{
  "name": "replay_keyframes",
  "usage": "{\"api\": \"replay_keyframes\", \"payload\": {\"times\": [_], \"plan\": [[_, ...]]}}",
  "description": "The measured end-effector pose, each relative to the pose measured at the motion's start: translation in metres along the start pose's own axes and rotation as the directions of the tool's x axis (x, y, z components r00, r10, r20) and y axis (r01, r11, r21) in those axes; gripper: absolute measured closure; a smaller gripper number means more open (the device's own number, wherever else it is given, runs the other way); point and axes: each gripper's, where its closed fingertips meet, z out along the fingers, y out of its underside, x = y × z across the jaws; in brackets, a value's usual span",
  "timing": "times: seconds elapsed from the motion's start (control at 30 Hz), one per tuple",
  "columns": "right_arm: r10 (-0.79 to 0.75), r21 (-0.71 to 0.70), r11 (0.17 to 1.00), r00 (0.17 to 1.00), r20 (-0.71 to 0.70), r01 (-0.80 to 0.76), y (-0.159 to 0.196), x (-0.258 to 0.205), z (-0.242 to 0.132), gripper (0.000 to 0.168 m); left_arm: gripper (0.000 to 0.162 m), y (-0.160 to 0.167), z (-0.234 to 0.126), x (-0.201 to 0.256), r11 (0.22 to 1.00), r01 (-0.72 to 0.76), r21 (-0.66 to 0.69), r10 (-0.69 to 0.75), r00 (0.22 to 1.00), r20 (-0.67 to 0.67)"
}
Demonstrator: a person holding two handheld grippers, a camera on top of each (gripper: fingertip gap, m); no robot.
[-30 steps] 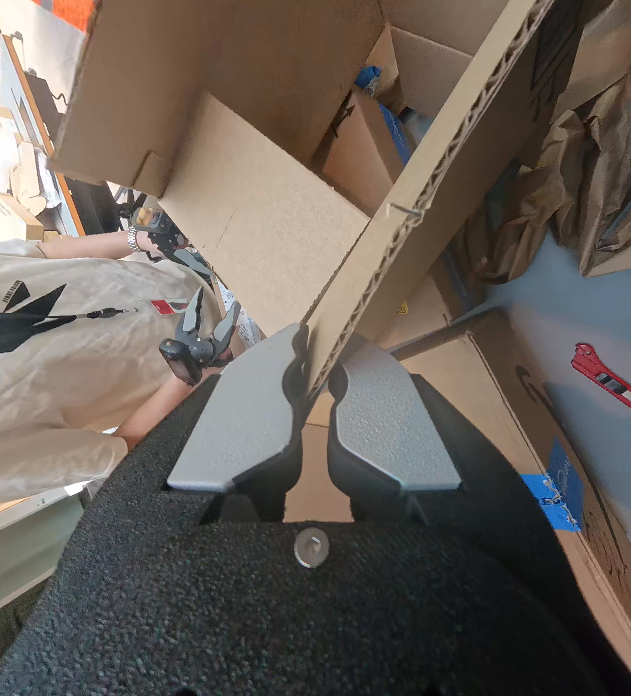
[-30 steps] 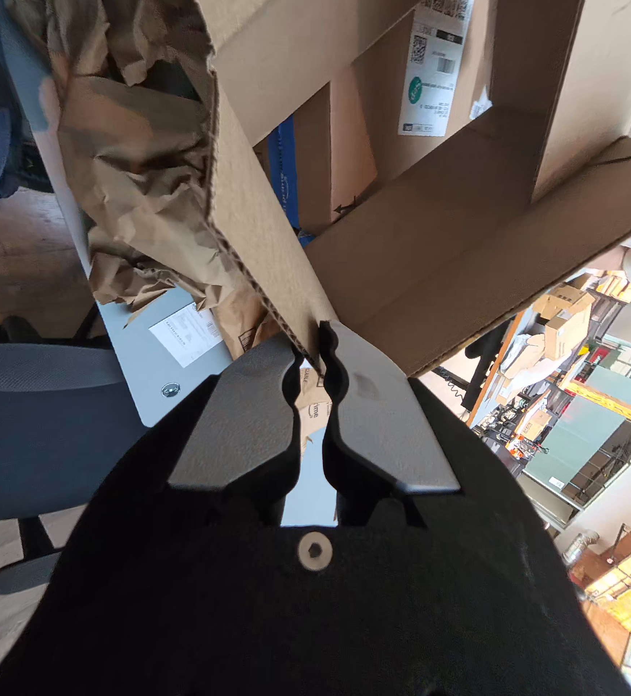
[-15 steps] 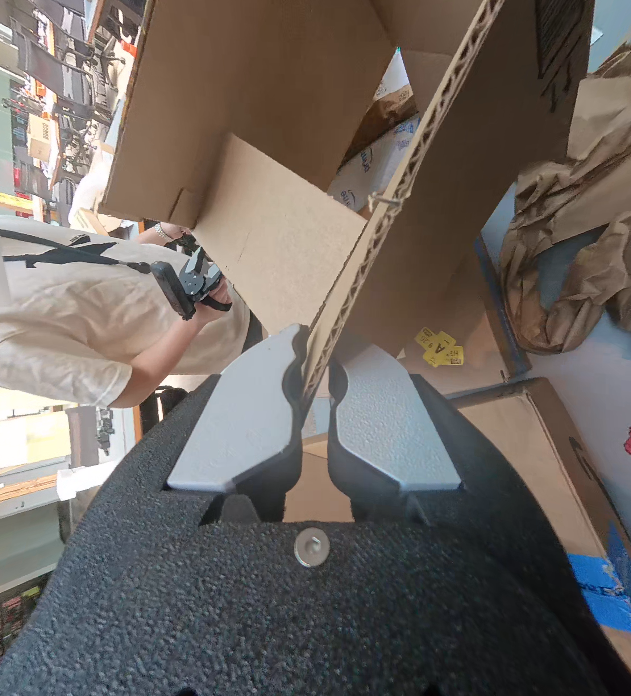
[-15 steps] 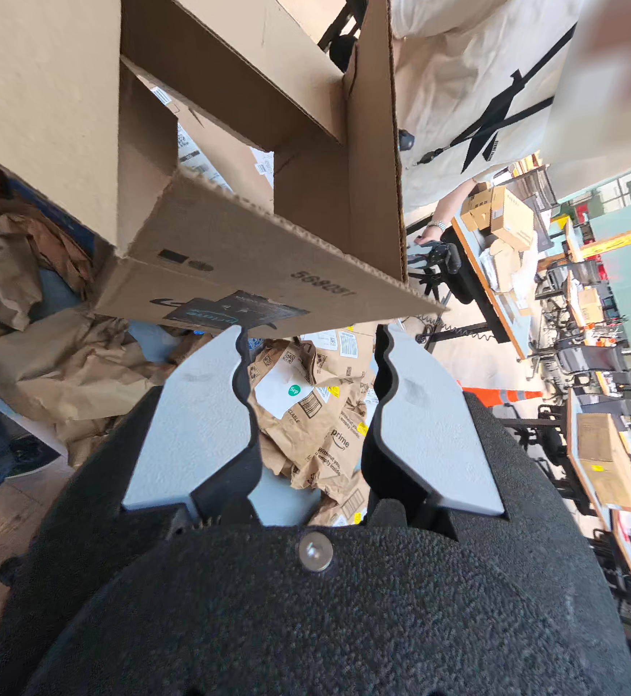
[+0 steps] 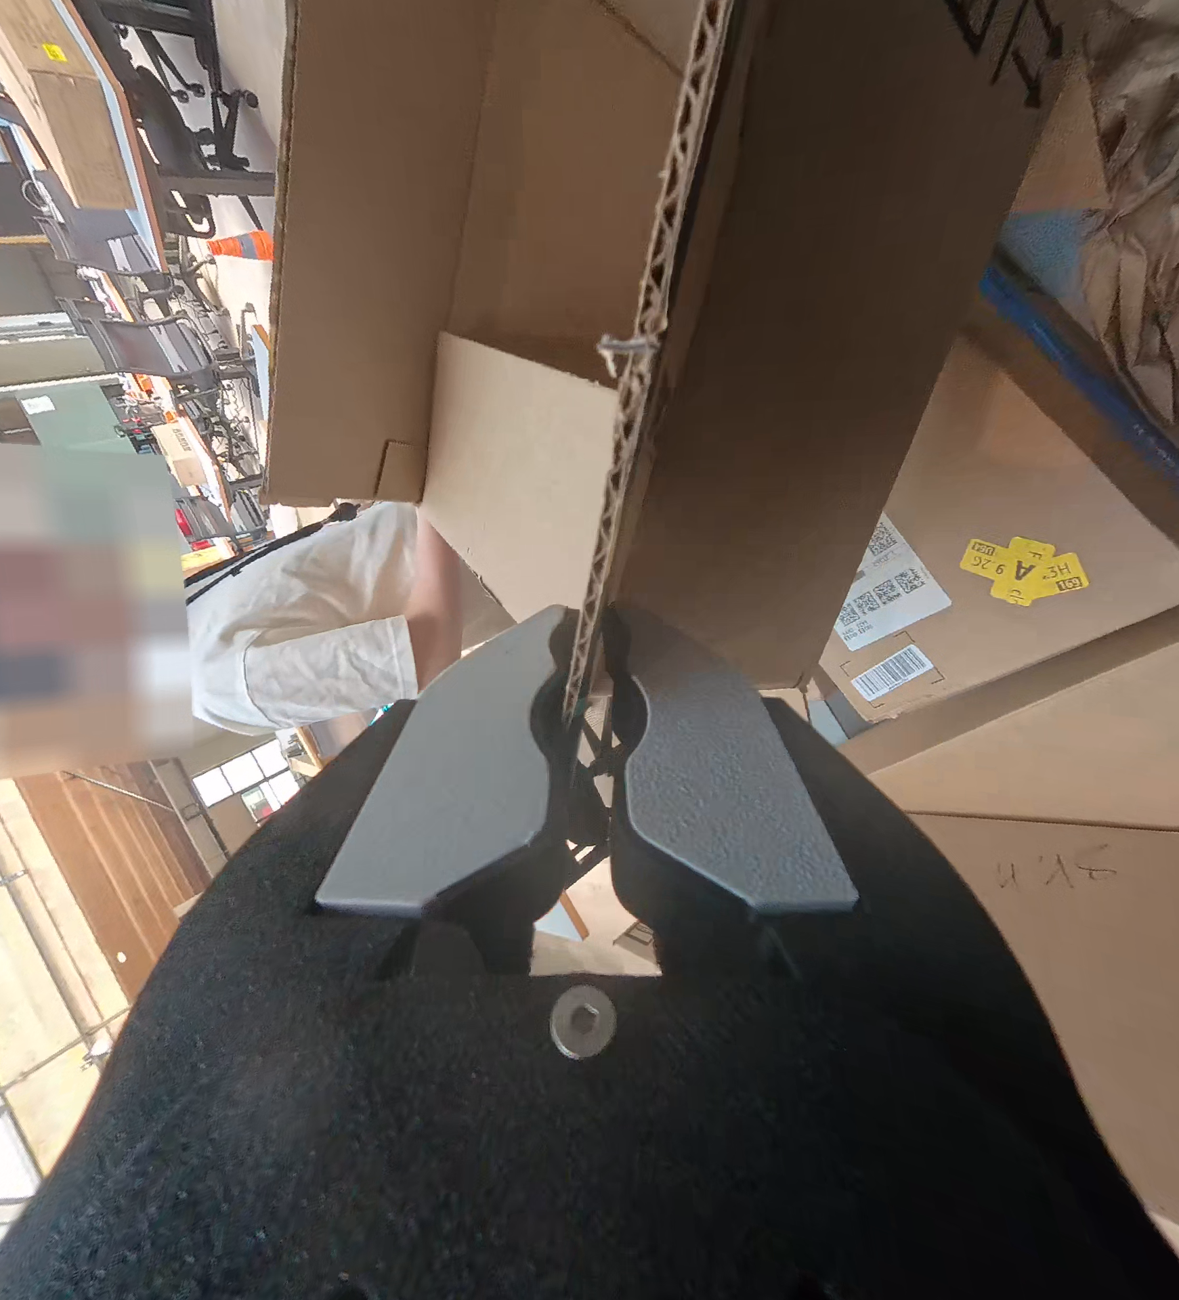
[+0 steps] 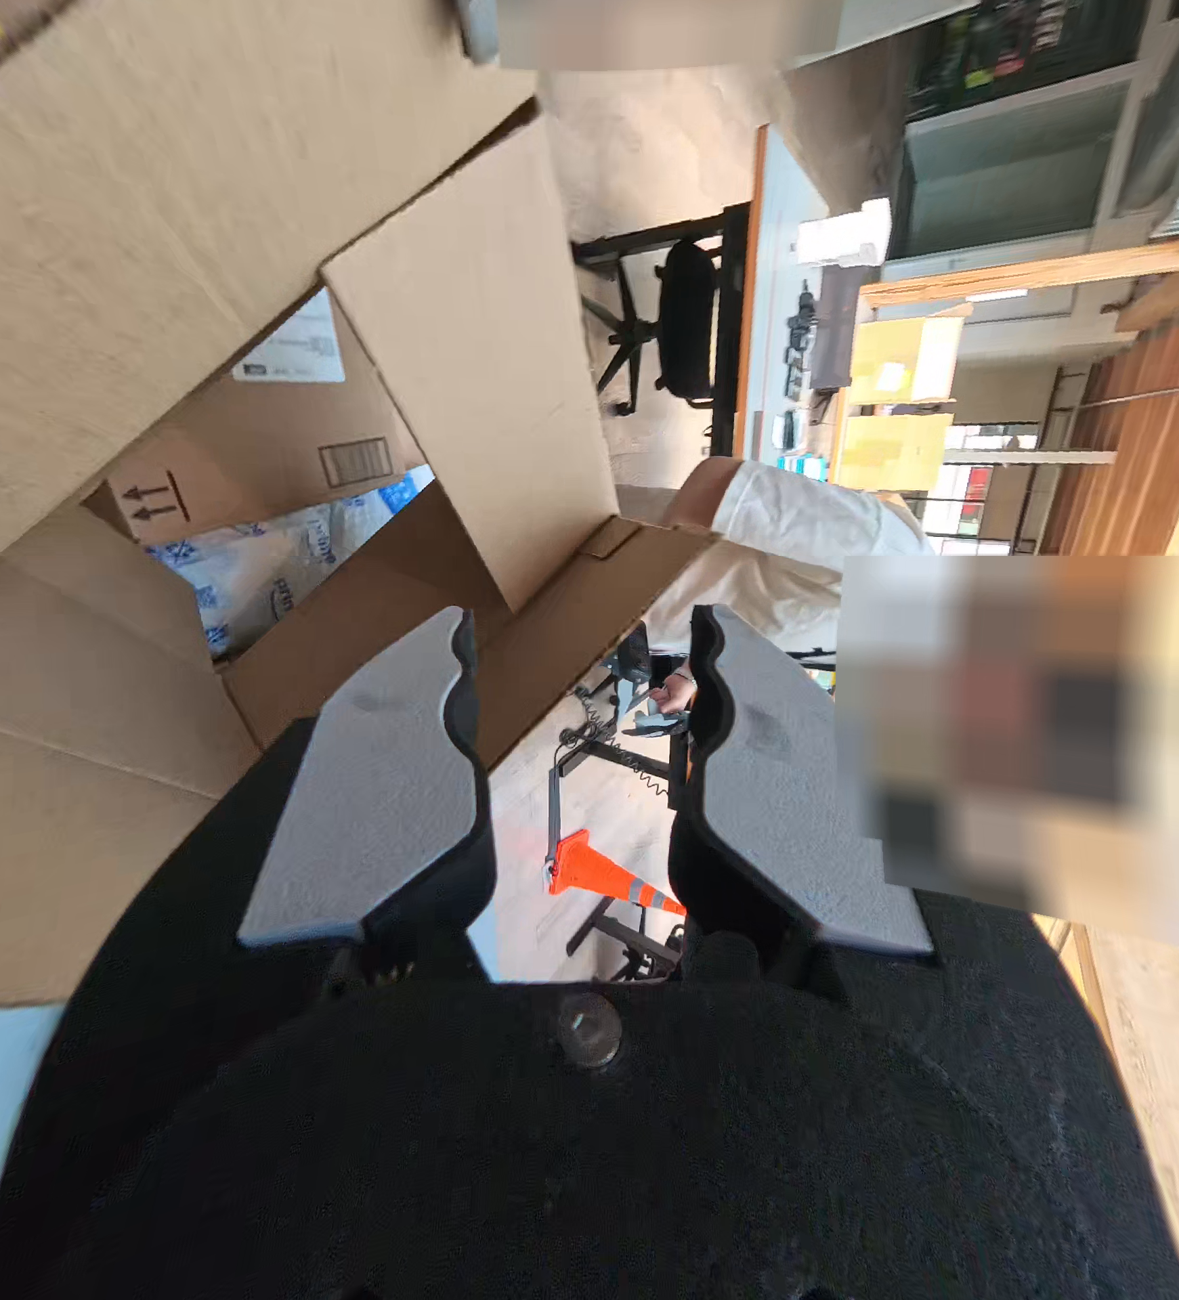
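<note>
The left tongs (image 5: 590,619) are clenched on the corrugated edge of a cardboard box (image 5: 811,338), which is held raised above them. The right tongs (image 6: 583,622) are released, apparently just clear of the box's flap (image 6: 474,380); a second ago that flap was gripped. White barcode labels (image 5: 889,598) and yellow stickers (image 5: 1022,570) are borne by a larger carton (image 5: 1036,464) behind.

Two claws: the left claw (image 5: 590,626) at 12 o'clock, the right claw (image 6: 583,626) likewise. One orange traffic cone (image 6: 607,879) at 6 o'clock; one black office chair (image 6: 685,323) at 1 o'clock; two yellow stickers (image 5: 1026,570) at 3 o'clock.
</note>
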Motion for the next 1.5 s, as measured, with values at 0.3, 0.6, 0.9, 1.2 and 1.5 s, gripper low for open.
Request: {"api": "replay_keyframes", "payload": {"times": [0.3, 0.6, 0.9, 1.2, 1.5], "plan": [[-0.310, -0.101, 0.944, 0.949, 0.063, 0.315, 0.014, -0.060, 0.084, 0.082, 0.157, -0.027, 0.000, -0.010, 0.998, -0.045, -0.036, 0.047, 0.997, 0.060], [-0.267, -0.014, 0.963, 0.957, 0.116, 0.271, 0.012, -0.055, 0.092, 0.094, 0.156, -0.038, 0.001, -0.016, 0.993, -0.115, -0.018, 0.116, 0.988, 0.097], [-0.356, -0.003, 0.935, 0.935, -0.002, 0.356, 0.034, -0.057, 0.121, 0.094, 0.155, -0.052, 0.000, -0.022, 0.974, -0.223, 0.029, 0.214, 0.960, 0.180], [-0.170, 0.062, 0.984, 0.985, -0.007, 0.170, 0.034, -0.036, 0.111, 0.156, 0.155, -0.043, 0.001, -0.023, 0.982, -0.191, 0.009, 0.186, 0.968, 0.166], [0.230, 0.078, 0.965, 0.950, 0.211, -0.251, 0.027, 0.016, 0.089, 0.164, 0.142, -0.024, -0.008, -0.058, 0.999, -0.033, -0.038, 0.042, 0.965, 0.259]]}}
